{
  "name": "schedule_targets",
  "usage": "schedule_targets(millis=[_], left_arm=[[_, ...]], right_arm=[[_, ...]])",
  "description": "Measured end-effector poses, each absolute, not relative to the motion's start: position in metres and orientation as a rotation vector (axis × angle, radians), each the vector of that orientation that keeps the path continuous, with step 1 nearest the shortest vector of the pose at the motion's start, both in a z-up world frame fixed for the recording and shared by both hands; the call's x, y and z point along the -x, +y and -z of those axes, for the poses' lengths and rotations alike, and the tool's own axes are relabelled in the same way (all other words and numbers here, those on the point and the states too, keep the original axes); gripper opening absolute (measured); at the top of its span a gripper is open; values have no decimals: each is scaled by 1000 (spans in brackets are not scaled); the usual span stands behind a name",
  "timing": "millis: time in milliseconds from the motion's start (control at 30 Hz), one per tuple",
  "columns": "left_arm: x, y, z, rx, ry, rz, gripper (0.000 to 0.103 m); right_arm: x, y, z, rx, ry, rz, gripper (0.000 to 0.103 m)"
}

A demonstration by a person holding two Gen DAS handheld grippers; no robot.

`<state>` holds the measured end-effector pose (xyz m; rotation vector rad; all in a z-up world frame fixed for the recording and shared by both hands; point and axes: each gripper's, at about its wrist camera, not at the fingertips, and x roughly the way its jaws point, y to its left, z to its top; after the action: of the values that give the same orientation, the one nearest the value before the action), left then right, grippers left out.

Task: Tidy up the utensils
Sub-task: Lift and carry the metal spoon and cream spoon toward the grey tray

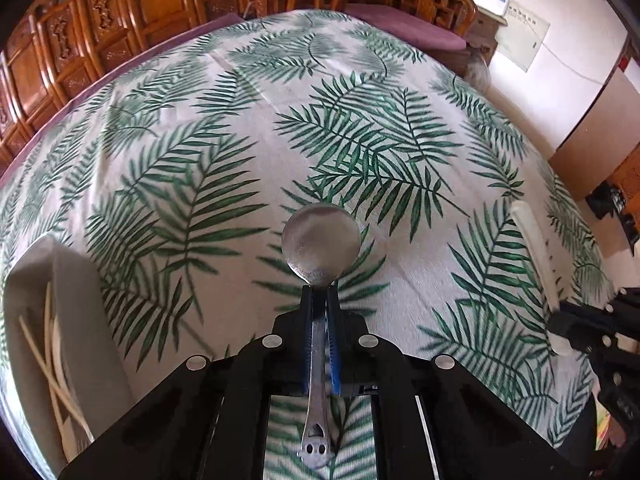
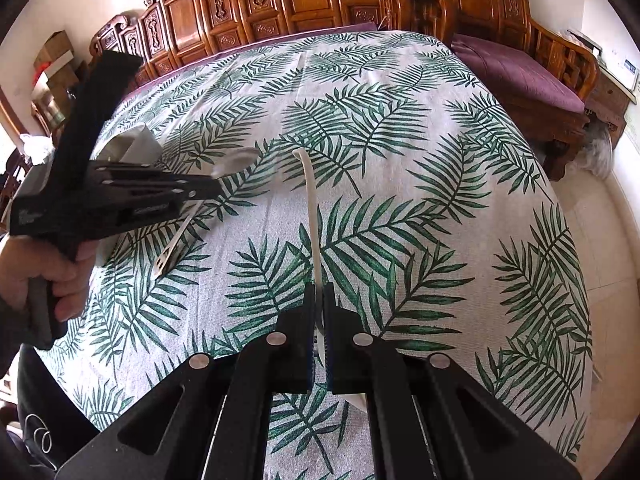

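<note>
My left gripper [image 1: 320,292] is shut on the handle of a metal spoon [image 1: 321,244], held above the leaf-print tablecloth with its round bowl pointing away. It also shows in the right wrist view [image 2: 212,184] at the left, with the metal spoon [image 2: 236,162] sticking out of it. My right gripper [image 2: 319,292] is shut on a white plastic utensil [image 2: 311,204] whose long curved handle points away over the table. That white utensil also shows in the left wrist view [image 1: 536,252], at the right edge. A grey utensil holder [image 1: 72,320] at lower left holds pale chopsticks [image 1: 50,344].
The table is covered by a white cloth with green palm leaves [image 1: 360,120]. Carved wooden furniture [image 2: 280,4] lines the far side, and a wooden bench with a purple cushion [image 2: 516,68] stands at the far right. The holder also shows behind the left gripper [image 2: 136,142].
</note>
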<state>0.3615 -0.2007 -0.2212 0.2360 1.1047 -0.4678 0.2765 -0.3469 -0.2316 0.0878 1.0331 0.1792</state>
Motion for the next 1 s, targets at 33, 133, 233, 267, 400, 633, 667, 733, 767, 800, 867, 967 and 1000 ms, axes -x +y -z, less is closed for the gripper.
schedule_targets(millis=[33,133,233,267,400,633,667,733,767,800,867,967,1000], left_arm=[[-358,-197,217,-228,1097,466,6],[-347,-187,206,-208,1071,457,6],[-335,-177,195,-179,1037,441,6],[-333,-175,193,-176,1027,436,6],[-323,-168,181,-167,983,416,6],[-300,-151,156,-137,917,412,6],[-297,-148,153,-135,903,409,6],[-293,-143,147,-134,878,401,6],[-290,-140,144,-132,871,398,6],[-288,-136,140,-124,861,395,6],[-285,-129,133,-109,847,395,6],[-280,-117,121,-89,826,389,6],[-278,-113,118,-84,820,387,6]], right_arm=[[-276,-346,231,-87,1031,-180,5],[-275,-345,228,-83,1024,-183,5],[-274,-343,226,-81,1019,-186,5],[-274,-343,225,-80,1017,-187,5],[-272,-341,221,-77,1009,-190,5],[-269,-335,207,-72,976,-202,5],[-268,-333,205,-68,973,-204,5],[-268,-328,202,-61,967,-207,5],[-268,-325,201,-58,965,-210,5],[-267,-321,199,-55,963,-215,5],[-265,-314,196,-44,961,-223,5],[-264,-302,190,-26,954,-239,5],[-264,-298,187,-23,951,-242,5]])
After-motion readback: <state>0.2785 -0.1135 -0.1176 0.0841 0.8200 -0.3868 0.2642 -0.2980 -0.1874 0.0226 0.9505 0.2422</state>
